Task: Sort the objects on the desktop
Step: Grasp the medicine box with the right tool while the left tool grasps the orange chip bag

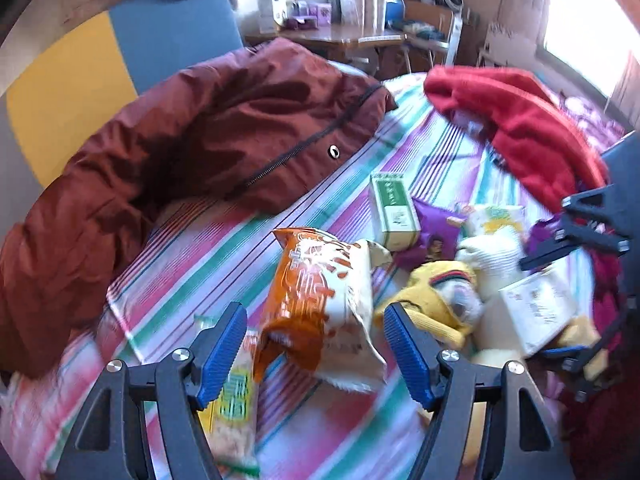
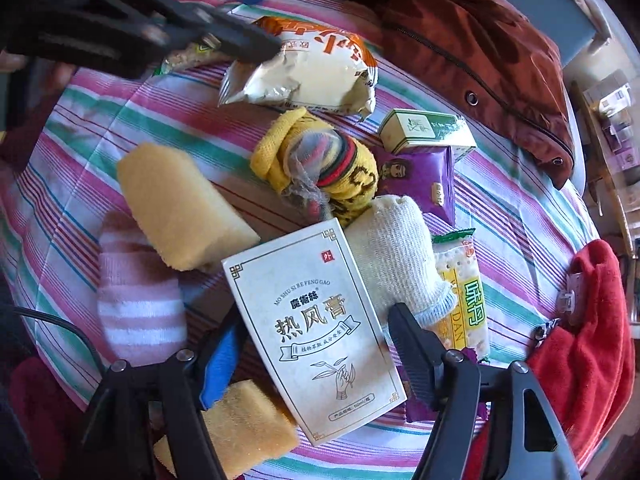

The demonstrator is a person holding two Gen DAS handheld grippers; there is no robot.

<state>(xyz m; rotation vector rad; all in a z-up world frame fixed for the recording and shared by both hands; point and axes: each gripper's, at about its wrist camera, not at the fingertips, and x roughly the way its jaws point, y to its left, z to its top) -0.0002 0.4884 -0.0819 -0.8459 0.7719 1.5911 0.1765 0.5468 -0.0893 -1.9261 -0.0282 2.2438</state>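
Observation:
My right gripper (image 2: 314, 354) is shut on a white carton with black print (image 2: 316, 320); its pads press both long edges. In the left wrist view this gripper (image 1: 538, 308) holds the carton tilted at the right. My left gripper (image 1: 316, 340) is open, blue pads wide apart on either side of an orange and white snack bag (image 1: 320, 304) without touching it. A green and yellow cracker packet (image 1: 236, 400) lies under its left finger. The right wrist view shows the left gripper (image 2: 266, 22) over the bag (image 2: 304, 68). Motion blur smears the left view.
On the striped sheet (image 2: 100, 120) lie a green box (image 2: 426, 130), a purple packet (image 2: 424, 184), a yellow knitted bundle (image 2: 320, 168), a white sock (image 2: 396, 248), two yellow sponges (image 2: 180, 208) and a pink striped sock (image 2: 140, 300). A brown jacket (image 1: 224, 132) and red garment (image 1: 520, 128) border them.

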